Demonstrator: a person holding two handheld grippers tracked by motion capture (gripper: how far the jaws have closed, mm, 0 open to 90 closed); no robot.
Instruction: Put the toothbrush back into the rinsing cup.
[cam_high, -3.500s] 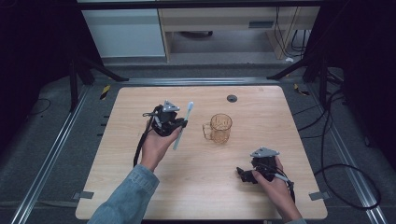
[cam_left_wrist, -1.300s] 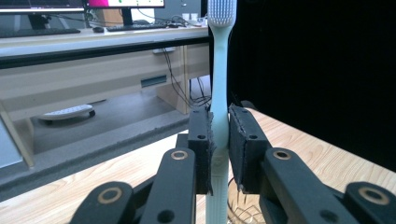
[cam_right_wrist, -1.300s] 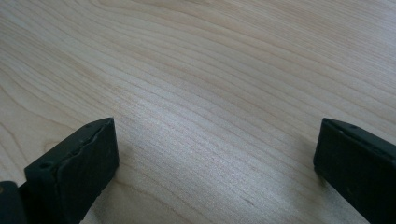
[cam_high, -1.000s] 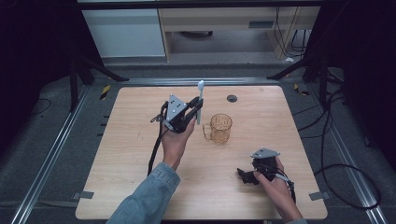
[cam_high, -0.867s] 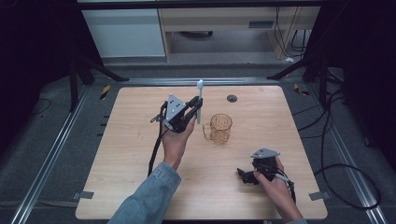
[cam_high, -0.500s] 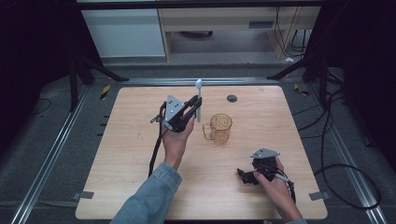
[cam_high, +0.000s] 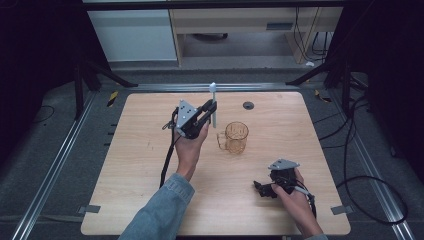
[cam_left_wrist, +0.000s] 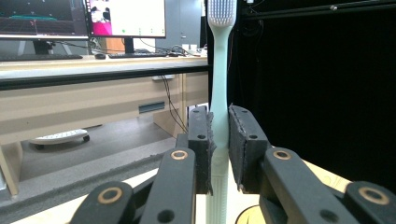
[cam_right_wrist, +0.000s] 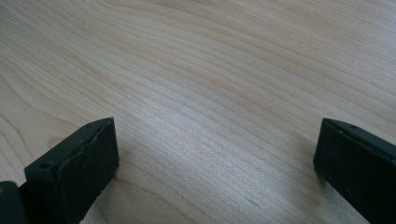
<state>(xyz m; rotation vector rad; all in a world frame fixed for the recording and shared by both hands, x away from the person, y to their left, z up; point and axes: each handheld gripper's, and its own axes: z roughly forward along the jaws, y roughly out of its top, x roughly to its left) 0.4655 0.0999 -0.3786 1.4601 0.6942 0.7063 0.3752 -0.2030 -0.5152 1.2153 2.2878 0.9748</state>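
Spreading wide around both tongs, the wooden table (cam_high: 150, 150) gives us bare room to every edge. Our right gripper (cam_high: 263, 189) rests gaping, empty. Left gripper (cam_high: 210, 107) pinches an upright toothbrush (cam_left_wrist: 218, 84), the amber mug (cam_high: 236, 137) just beside it.

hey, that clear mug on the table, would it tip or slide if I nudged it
The mug looks short and wide with a flat base on the table, so it probably slides rather than tips. Its clear amber wall suggests light plastic or glass. The side handle may make it turn.
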